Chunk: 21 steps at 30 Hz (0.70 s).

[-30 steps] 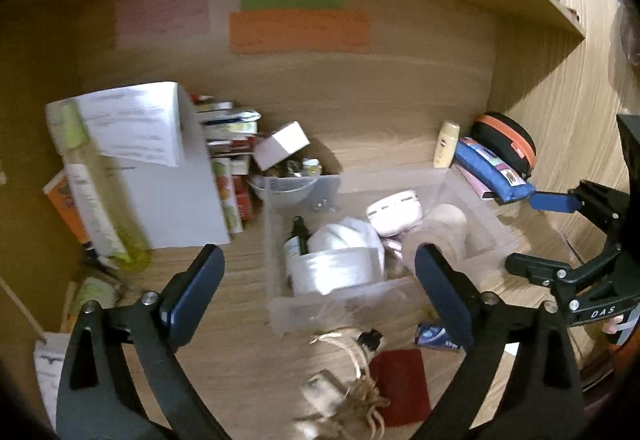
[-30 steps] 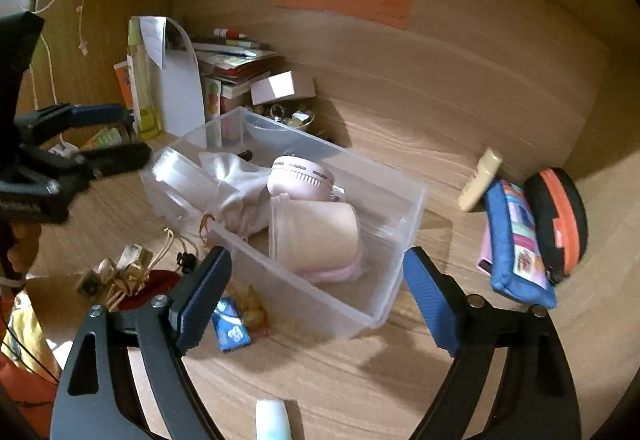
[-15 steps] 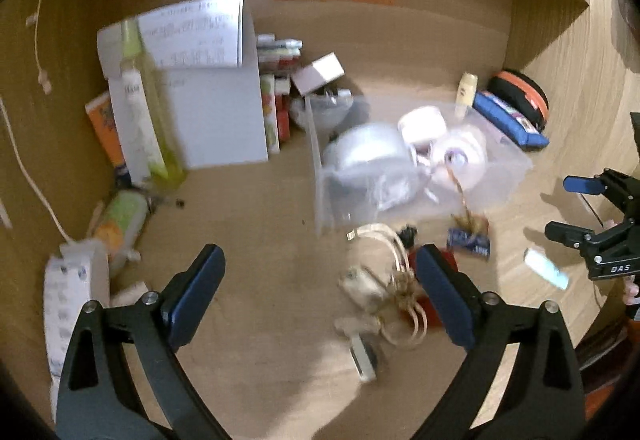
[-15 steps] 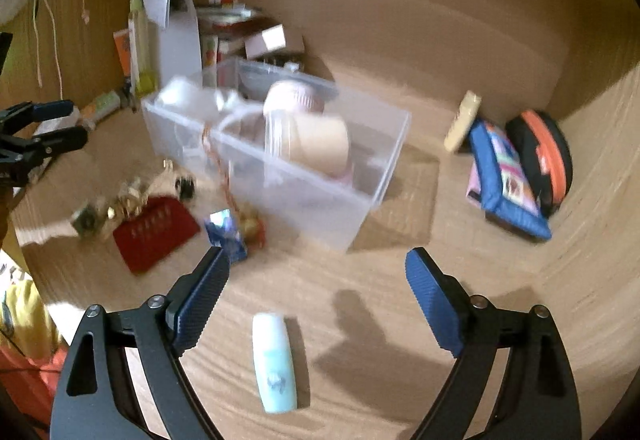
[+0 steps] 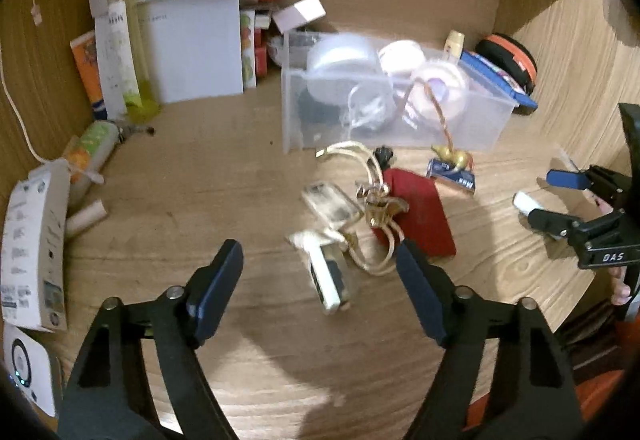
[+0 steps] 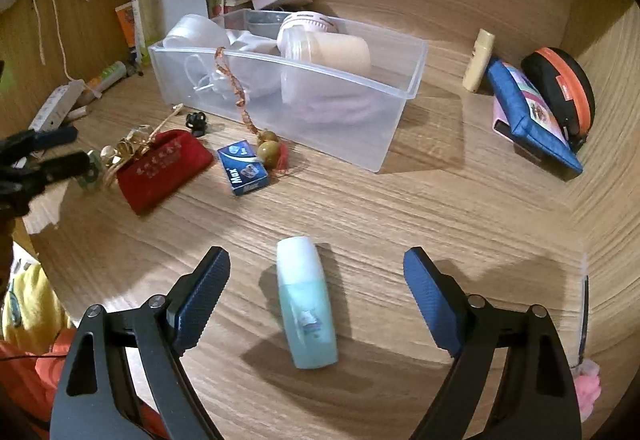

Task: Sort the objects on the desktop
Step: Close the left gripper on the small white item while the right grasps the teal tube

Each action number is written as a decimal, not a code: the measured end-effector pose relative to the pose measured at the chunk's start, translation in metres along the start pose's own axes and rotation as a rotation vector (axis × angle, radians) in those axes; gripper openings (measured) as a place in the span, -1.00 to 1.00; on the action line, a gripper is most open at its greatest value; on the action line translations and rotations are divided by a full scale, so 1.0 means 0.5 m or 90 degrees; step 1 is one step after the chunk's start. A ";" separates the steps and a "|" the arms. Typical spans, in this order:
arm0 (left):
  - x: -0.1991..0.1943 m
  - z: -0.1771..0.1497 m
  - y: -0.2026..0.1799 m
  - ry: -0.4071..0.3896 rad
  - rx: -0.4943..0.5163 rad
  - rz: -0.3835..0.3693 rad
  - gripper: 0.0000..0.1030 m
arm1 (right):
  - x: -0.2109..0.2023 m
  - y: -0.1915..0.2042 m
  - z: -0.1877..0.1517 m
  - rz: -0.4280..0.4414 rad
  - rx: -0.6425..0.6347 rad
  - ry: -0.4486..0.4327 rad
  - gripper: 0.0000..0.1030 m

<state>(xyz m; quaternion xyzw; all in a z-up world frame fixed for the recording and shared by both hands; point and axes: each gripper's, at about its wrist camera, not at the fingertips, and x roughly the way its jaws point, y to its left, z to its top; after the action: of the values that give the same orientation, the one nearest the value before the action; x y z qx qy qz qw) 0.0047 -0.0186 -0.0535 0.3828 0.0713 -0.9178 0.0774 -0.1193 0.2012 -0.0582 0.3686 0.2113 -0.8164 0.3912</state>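
Note:
My left gripper (image 5: 320,280) hangs low over the desk, its jaws closing. A small white and black gadget (image 5: 326,280) on a tangle of gold cords and charms (image 5: 376,199) lies between its fingers, untouched. A red pouch (image 5: 420,211) lies just beyond the right finger. My right gripper (image 6: 316,288) is open, with a teal bottle with a white cap (image 6: 306,304) flat on the desk between its fingers, untouched. Behind stands a clear plastic bin (image 6: 400,95) of pale items. A bead string (image 6: 268,151) hangs over its front wall beside a small blue box (image 6: 244,167).
A blue pencil case (image 6: 532,119), an orange and black round case (image 6: 568,87) and a cream bottle (image 6: 478,59) sit at the back right. Papers and boxes (image 5: 192,39) stand at the back left. A green tube (image 5: 92,147) and a white carton (image 5: 32,240) lie along the left wall.
Both grippers have sunk toward the desk and tipped downward. The left jaws have narrowed around the white gadget. The teal bottle now lies between the right fingers.

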 end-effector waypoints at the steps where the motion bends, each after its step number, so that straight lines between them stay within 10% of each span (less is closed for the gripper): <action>1: 0.004 -0.002 0.001 0.007 -0.003 -0.002 0.35 | 0.000 0.000 -0.002 -0.003 0.000 -0.001 0.66; 13: 0.028 -0.010 0.007 0.025 -0.016 -0.010 -0.65 | 0.014 0.010 -0.018 0.000 -0.017 0.016 -0.05; 21: 0.012 0.000 0.016 0.005 -0.025 0.003 -0.70 | 0.020 0.015 -0.009 0.045 -0.022 0.021 -0.56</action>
<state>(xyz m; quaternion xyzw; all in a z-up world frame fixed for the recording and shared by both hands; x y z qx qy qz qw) 0.0022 -0.0271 -0.0585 0.3854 0.0884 -0.9144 0.0869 -0.1154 0.1948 -0.0691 0.3825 0.2184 -0.7923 0.4223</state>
